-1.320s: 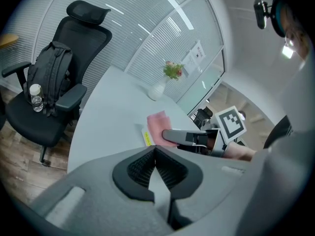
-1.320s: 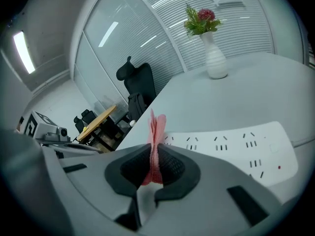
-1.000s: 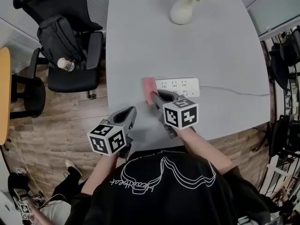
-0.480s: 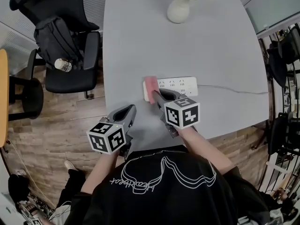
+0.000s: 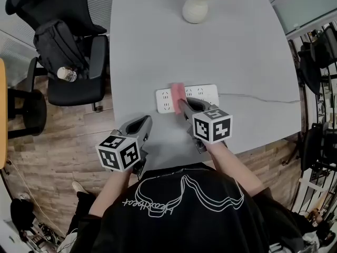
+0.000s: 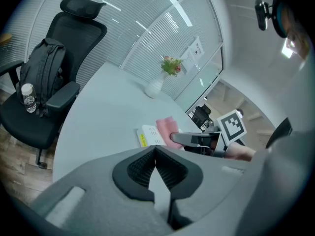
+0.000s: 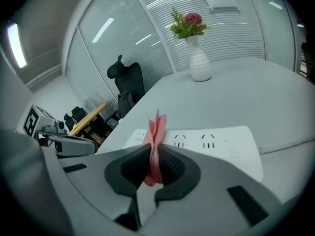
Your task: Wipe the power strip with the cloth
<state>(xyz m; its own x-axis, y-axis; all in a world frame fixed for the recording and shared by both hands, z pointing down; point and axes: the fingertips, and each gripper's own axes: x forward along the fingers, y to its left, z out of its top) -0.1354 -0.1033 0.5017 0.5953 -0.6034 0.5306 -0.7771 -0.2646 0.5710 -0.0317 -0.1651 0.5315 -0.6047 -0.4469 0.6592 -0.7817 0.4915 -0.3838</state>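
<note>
Jaws of the left gripper [image 6: 155, 156] are pressed together on nothing, held over the near corner of the counter [image 5: 237, 51]. Just beyond, the right gripper [image 7: 155, 166] has its jaws clamped on the pink cloth [image 7: 157, 127], which crosses the white power strip [image 5: 202, 93] lying mid-counter. Farthest off stands a white vase [image 5: 196, 8].

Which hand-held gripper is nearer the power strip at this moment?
Right. The right hand-held gripper holds the cloth on the power strip. The left hand-held gripper is shut and empty over the table, apart from the strip.
</note>
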